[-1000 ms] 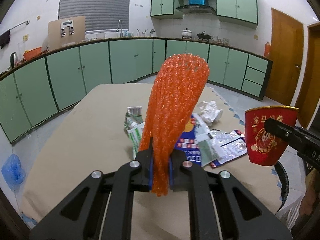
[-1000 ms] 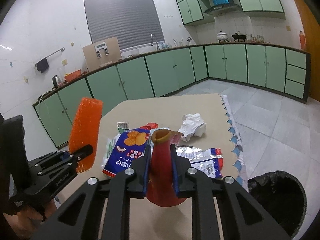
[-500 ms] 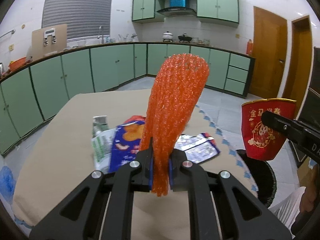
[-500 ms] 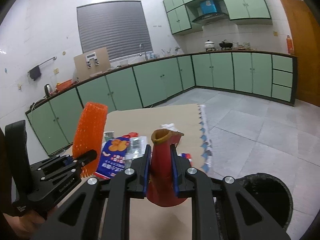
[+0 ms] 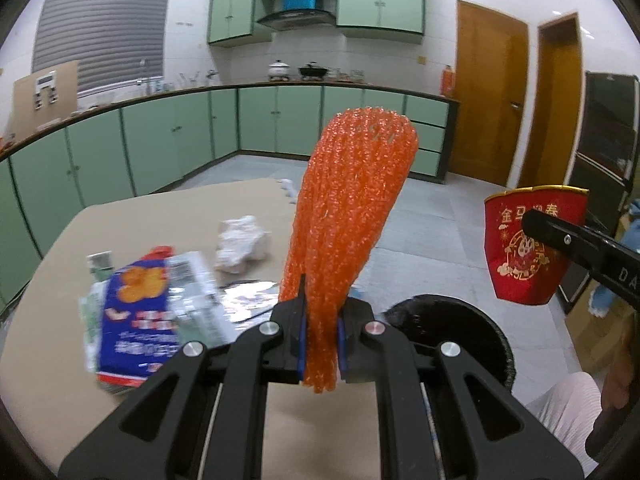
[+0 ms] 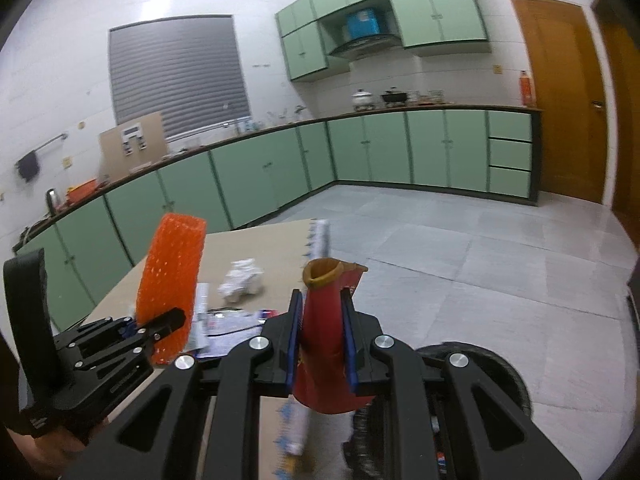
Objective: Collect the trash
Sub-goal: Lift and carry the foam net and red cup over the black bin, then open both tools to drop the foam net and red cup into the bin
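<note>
My left gripper is shut on an orange foam net sleeve that stands upright above the table's right side; it also shows in the right wrist view. My right gripper is shut on a squashed red paper cup, also seen in the left wrist view, held beside the table above the black trash bin. The bin's rim also shows in the right wrist view. A blue snack bag, silver wrappers and a crumpled white tissue lie on the table.
The tan table has a scalloped right edge next to the bin. Green kitchen cabinets run along the walls, with wooden doors at the right. A cardboard box stands on the floor beyond the bin.
Both grippers have swung right with their loads, toward the table's right edge. The black bin has come into fuller view below both of them.
</note>
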